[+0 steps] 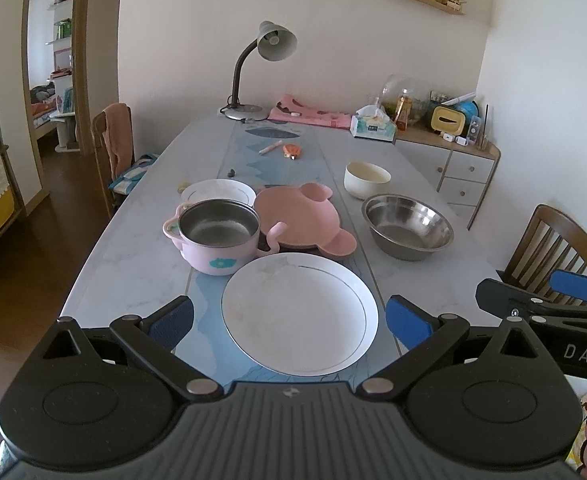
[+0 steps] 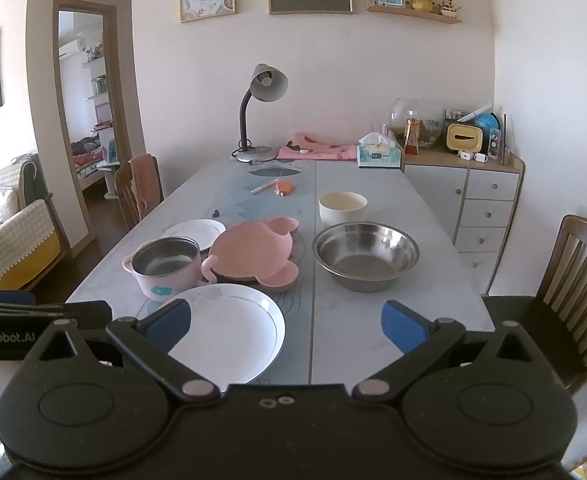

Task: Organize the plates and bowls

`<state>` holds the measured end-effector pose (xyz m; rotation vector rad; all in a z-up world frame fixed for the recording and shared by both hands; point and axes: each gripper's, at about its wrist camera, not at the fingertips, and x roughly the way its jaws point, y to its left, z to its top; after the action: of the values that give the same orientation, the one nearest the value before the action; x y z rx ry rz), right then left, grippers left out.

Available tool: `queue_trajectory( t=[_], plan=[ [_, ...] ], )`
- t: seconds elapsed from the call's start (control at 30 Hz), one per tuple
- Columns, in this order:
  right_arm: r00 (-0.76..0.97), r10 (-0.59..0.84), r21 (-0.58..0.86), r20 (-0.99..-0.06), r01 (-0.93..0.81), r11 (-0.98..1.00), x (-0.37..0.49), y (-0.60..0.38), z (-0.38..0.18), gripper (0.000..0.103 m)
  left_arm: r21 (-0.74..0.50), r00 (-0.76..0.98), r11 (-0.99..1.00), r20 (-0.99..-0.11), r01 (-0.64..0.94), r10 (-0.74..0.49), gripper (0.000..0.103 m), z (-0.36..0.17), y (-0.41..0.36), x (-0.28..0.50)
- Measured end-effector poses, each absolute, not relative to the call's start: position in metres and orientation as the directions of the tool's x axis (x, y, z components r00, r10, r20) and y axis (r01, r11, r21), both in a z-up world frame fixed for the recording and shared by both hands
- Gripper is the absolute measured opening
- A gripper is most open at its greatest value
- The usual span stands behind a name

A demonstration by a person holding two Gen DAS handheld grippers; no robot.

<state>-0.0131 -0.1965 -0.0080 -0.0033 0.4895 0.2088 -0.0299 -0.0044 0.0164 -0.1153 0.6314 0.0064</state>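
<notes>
A large white plate lies at the table's near edge, between the open fingers of my left gripper. Behind it stand a pink handled bowl with a steel liner, a pink bear-shaped plate, a small white plate, a steel bowl and a cream bowl. My right gripper is open and empty, above the near edge, right of the white plate and in front of the steel bowl. It also shows in the left wrist view.
A desk lamp, pink cloth and tissue box stand at the table's far end. A pen and an orange item lie mid-table. Wooden chairs flank the table. A sideboard stands at the right.
</notes>
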Motion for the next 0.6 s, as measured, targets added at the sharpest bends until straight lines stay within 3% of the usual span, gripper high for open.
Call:
queue_trajectory(
  t=[0.6],
  plan=[
    [0.856, 0.199, 0.021, -0.478, -0.215, 0.976, -0.0086, -0.1932, -0.0062, 0.102, -0.120, 0.794, 0.992, -0.606, -0.037, -0.044, 0.103, 0.0136, -0.0011, -0.0218]
  ],
)
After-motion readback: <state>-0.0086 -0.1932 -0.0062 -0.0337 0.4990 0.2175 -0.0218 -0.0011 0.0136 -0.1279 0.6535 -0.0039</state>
